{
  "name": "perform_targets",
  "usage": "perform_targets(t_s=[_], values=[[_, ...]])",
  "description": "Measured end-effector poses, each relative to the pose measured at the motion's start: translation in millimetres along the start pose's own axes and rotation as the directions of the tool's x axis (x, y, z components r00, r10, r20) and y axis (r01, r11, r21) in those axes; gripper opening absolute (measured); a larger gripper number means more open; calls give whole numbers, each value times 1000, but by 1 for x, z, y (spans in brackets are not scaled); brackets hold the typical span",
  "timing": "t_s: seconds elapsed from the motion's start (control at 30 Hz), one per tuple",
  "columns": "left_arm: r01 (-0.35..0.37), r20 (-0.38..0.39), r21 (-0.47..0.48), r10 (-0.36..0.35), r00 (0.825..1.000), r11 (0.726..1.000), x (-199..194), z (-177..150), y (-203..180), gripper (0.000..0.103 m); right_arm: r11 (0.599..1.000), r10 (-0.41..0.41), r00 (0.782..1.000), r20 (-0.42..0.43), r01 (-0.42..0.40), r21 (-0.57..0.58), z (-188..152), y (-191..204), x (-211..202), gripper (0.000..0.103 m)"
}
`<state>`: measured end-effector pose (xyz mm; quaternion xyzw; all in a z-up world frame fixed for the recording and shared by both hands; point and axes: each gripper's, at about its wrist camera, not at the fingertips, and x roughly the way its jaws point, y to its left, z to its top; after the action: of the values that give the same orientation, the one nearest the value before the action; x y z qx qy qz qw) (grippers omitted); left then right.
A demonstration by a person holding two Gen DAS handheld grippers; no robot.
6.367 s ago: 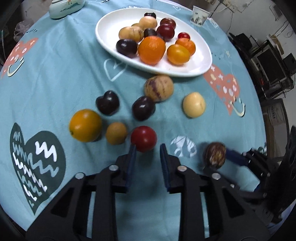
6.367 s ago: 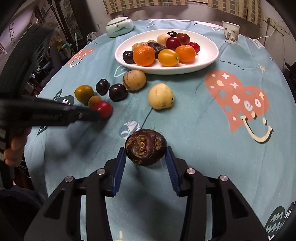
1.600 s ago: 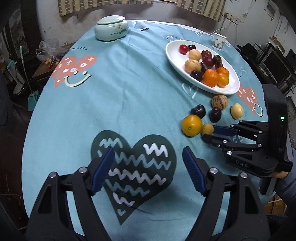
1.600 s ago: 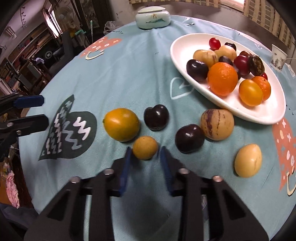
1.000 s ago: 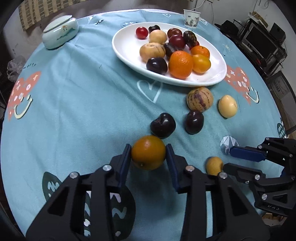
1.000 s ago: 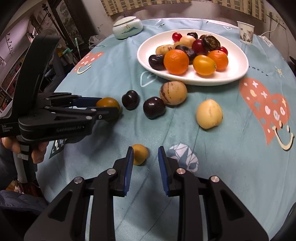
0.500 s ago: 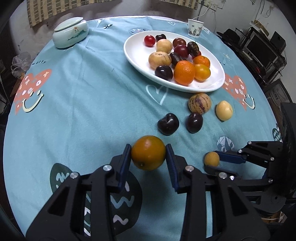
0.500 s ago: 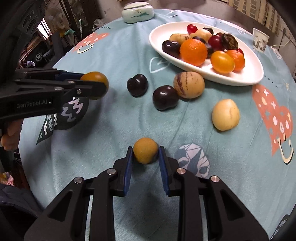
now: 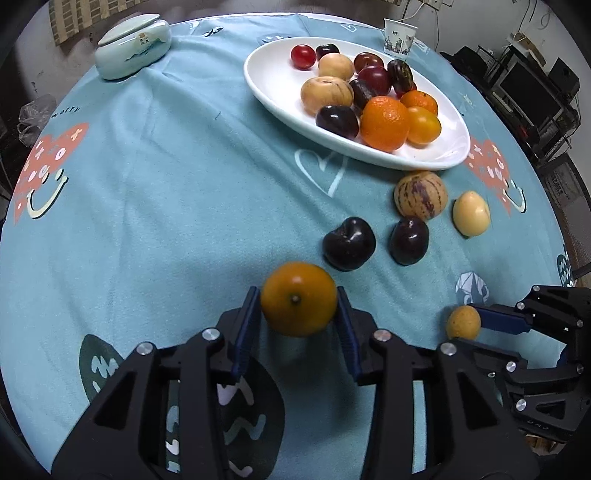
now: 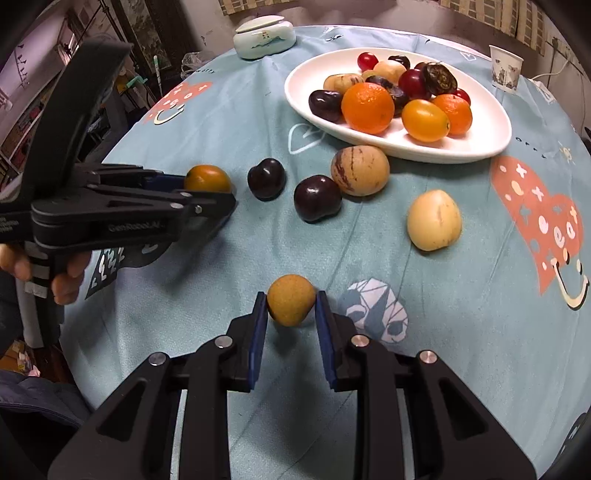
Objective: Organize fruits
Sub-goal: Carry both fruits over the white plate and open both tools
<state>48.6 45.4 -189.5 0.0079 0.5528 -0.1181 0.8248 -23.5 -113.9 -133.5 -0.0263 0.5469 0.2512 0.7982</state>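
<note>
My left gripper [image 9: 298,306] is shut on an orange-yellow fruit [image 9: 298,298] and holds it above the blue tablecloth; it also shows in the right wrist view [image 10: 207,179]. My right gripper [image 10: 291,306] is shut on a small tan round fruit [image 10: 291,300], also seen in the left wrist view [image 9: 463,322]. A white oval plate [image 9: 266,83] at the back holds several fruits, among them a large orange [image 9: 385,119]. Two dark plums [image 9: 349,243] [image 9: 409,240], a striped melon-like fruit [image 9: 420,195] and a pale yellow fruit [image 9: 471,213] lie loose on the cloth.
A pale green lidded ceramic jar [image 9: 132,46] stands at the back left. A paper cup [image 9: 399,34] stands behind the plate. The round table's edge curves close on all sides; shelves and equipment stand beyond it at the right.
Both grippers have moved a little closer to the plate, each carrying its fruit. The loose fruits on the cloth have not moved.
</note>
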Motion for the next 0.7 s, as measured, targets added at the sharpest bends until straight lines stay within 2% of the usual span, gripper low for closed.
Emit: perform_targets(t_s=[0.2,0.33,0.5,0.7], values=[[-9,32,0,9,999,1000,-17,1,-2,38,1000,10,1000,28,-11,29,0,-4,-8,27],[-75,81,56,70,994,996,-43,3,-19,38,999,20,999,45,-22,37,-4,-4,-16,27],[-78,135,103,64,989,992,-73,2,-43,38,998,40,996,84,-44,46,-7,0,-34,27],[-75,142,151,53,988,986,-83,4,-68,38,996,50,992,111,-58,67,-11,-6,-47,27]])
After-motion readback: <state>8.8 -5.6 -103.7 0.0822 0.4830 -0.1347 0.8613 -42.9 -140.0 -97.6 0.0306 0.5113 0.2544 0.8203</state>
